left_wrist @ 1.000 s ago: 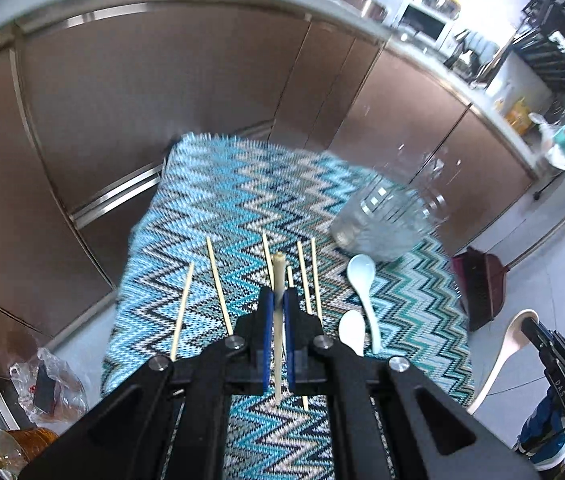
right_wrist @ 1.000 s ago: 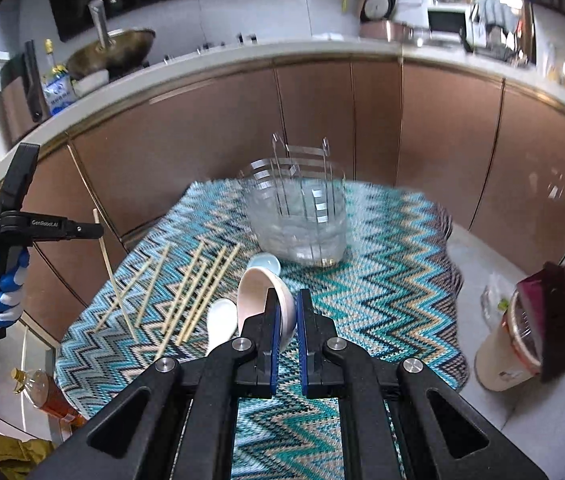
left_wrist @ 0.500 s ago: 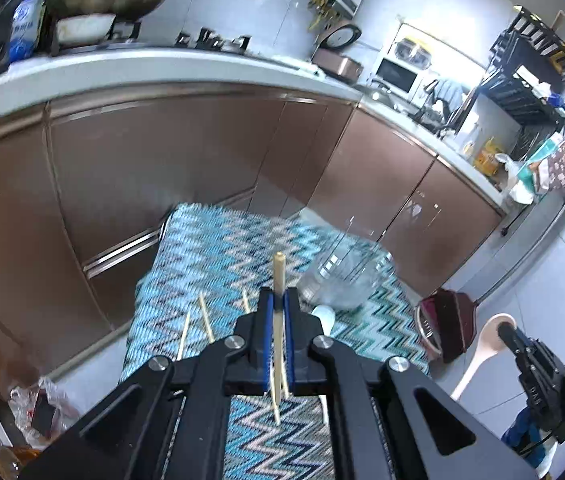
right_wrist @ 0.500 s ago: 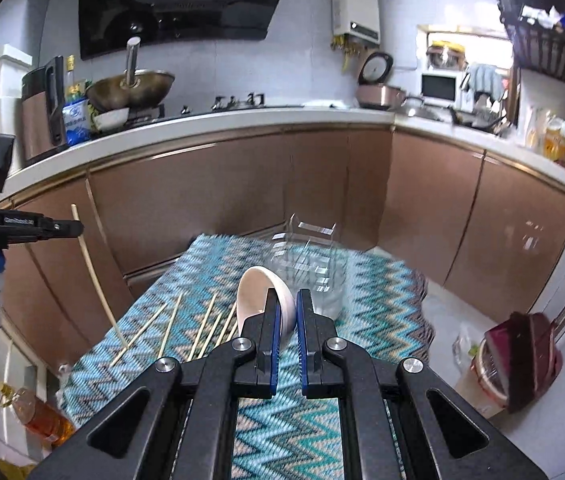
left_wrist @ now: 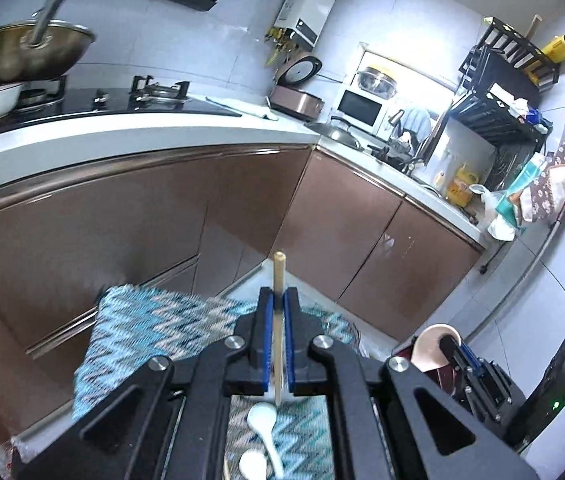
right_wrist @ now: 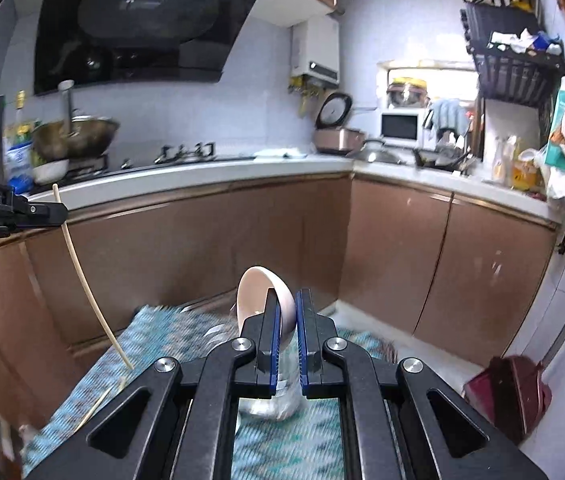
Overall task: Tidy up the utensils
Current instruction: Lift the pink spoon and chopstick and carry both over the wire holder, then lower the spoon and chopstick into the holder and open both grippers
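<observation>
Brown kitchen cabinets fill my background above the zigzag-cloth surface [left_wrist: 154, 320]. My left tongs [left_wrist: 278, 308] pinch a chopstick [left_wrist: 278, 276] pointing to 12 o'clock; my right tongs [right_wrist: 286, 312] are clamped narrowly on a pink-white spoon [right_wrist: 260, 292], bowl up, above a clear holder [right_wrist: 270, 400].

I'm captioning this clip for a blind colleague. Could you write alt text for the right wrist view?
The right gripper is shut on a pale spoon, lifted above a zigzag tablecloth with a clear holder below. At far left, the left gripper holds a chopstick aloft, with kitchen cabinets beyond.
</observation>
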Demonstrator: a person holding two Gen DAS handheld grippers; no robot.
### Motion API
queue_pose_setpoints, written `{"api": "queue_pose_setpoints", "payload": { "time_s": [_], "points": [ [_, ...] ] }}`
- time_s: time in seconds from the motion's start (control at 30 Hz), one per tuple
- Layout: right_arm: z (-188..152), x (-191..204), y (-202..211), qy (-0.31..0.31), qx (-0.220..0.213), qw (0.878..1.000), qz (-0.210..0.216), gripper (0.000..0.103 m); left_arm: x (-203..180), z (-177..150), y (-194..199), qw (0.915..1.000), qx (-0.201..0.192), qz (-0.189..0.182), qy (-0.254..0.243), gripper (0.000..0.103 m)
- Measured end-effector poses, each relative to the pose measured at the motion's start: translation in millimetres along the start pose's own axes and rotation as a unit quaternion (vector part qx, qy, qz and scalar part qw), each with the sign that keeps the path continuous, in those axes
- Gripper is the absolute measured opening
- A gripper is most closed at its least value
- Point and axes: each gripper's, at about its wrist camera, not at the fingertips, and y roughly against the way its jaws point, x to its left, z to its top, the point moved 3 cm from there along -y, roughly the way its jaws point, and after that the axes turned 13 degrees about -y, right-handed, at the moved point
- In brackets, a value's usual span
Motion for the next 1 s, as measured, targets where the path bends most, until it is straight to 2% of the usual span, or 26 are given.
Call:
{"api": "queue_pose_setpoints", "payload": {
  "time_s": [0.2, 0.47, 0.7, 0.8, 0.87, 1.0],
  "points": [
    [-1, -14, -58, -0.011, -0.035, 0.999, -0.033, 0.008, -13, 2, -67, 0.9998, -0.008, 0.014, -0.010, 0.005],
    [-36, -18, -105, -0.004, -0.043, 0.997, -0.064, 0.008, -24, -39, -143, 0.9989, 0.027, 0.020, -0.031, 0.005],
    [-67, -20, -129, -0.020, -0.036, 0.997, -0.064, 0.011, -20, -71, -171, 0.9977, 0.041, 0.036, -0.040, 0.005],
    [-78, -18, -133, -0.024, -0.025, 0.998, -0.053, 0.022, -18, -79, -171, 0.9974, 0.041, 0.040, -0.043, 0.006],
    [-81, -19, -132, -0.028, -0.025, 0.998, -0.053, 0.046, -18, -82, -167, 0.9973, 0.041, 0.041, -0.044, 0.006],
    [-77, -18, -115, -0.033, -0.036, 0.997, -0.055, 0.053, -18, -83, -148, 0.9976, 0.031, 0.044, -0.044, 0.009]
  ]
}}
